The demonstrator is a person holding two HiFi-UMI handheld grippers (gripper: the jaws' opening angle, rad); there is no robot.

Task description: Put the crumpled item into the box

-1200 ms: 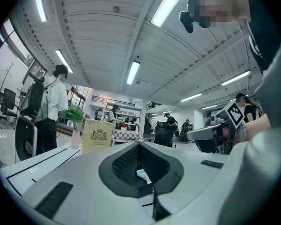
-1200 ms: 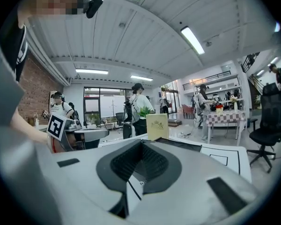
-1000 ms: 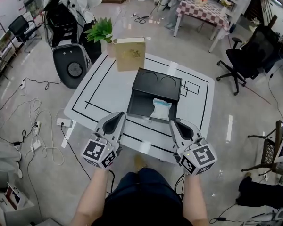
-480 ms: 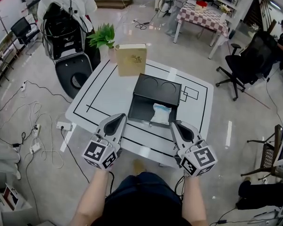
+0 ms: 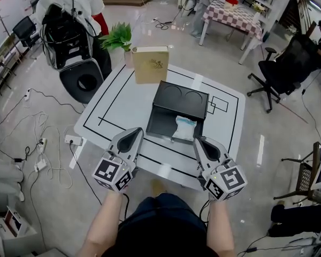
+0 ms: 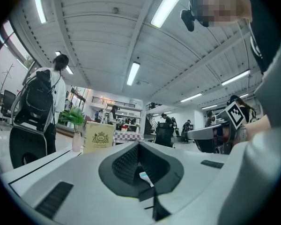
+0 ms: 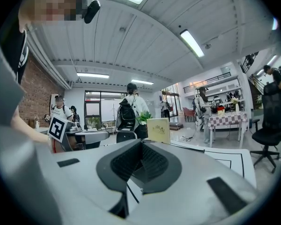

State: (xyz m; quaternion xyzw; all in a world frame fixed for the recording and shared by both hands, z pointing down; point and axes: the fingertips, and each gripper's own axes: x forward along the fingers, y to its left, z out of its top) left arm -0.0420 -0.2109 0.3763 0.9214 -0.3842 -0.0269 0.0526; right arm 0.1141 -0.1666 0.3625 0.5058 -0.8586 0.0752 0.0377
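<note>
A black box [image 5: 166, 123] lies open in the middle of the white table [image 5: 112, 106], its lid [image 5: 181, 98] folded back on the far side. The crumpled item [image 5: 184, 127], white with pale blue, rests inside the box at its right. Both grippers hang side by side over the table's near edge, short of the box. My left gripper [image 5: 132, 134] has its jaws together with nothing between them, as its own view [image 6: 139, 146] also shows. The right gripper [image 5: 199, 141] is likewise shut and empty [image 7: 140, 146].
A tan upright box [image 5: 150, 64] stands at the table's far edge with a potted plant [image 5: 117, 36] behind it. A black office chair [image 5: 286, 68] is off to the right, a person with a backpack [image 5: 69, 20] at far left. Cables [image 5: 37, 138] trail over the floor.
Both grippers keep the same pose and stay shut. The head view has shifted a little, so the table and box sit slightly lower right. The crumpled item has not moved.
</note>
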